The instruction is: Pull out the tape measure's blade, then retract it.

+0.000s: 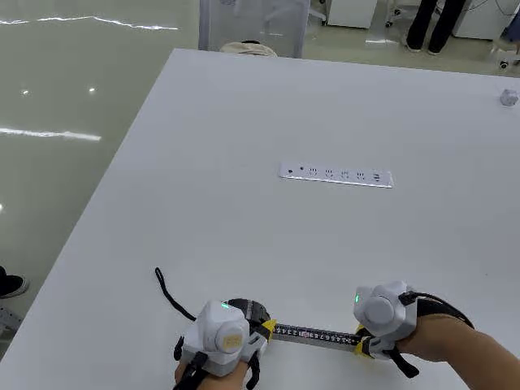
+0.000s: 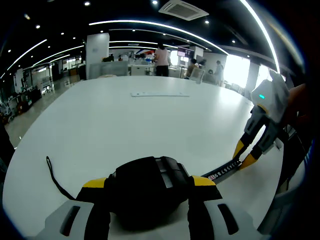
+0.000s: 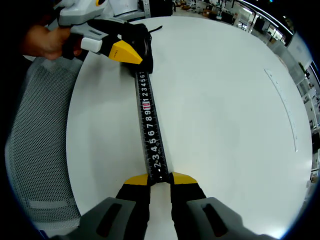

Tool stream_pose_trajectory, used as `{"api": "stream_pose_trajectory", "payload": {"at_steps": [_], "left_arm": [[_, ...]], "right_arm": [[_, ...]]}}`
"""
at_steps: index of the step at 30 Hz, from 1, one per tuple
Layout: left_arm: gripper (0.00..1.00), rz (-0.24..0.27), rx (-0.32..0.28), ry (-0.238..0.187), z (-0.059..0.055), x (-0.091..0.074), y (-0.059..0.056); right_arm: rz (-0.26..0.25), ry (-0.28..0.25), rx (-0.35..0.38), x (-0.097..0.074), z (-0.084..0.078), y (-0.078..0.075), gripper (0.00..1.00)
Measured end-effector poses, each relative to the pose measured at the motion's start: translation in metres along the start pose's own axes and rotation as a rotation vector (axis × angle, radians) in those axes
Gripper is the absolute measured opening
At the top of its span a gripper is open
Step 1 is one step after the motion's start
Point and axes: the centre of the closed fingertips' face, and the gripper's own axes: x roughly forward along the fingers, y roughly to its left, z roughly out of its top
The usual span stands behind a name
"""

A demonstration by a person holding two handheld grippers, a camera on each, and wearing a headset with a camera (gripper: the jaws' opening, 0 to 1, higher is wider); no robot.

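Holding the tape measure low on the white counter, near its front edge, with the blade partly drawn out. Clamping the case with the left gripper, yellow-tipped jaws pressed against its two sides. Pinching the free end of the blade with the right gripper, jaws closed together on it, the numeral 2 just ahead of the tips. Spanning the gap between the two grippers in a straight, flat line, close over the counter top.

Showing, in the left gripper view, a rounded matt black case with a ribbed band across its top. Showing, in the right gripper view, a dark blade with white numerals and tick marks and a red block at the ten mark; looking paler and greyish, with fine marks, in the head view. Trailing a thin black wrist cord from the case, curved away to the left across the counter.

Lying well beyond, toward the middle of the counter: a long white power strip with a row of sockets. Standing beside the counter in the right gripper view: a grey mesh chair.
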Motion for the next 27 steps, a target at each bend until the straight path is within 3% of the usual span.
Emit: {"api": "stream_pose_trajectory", "payload": {"at_steps": [27], "left_arm": [[0.59,-0.005,0.002,-0.003,0.000,0.000,-0.001]], "right_arm": [[0.002,-0.018,-0.007,0.005,0.012,0.001,0.15]]}}
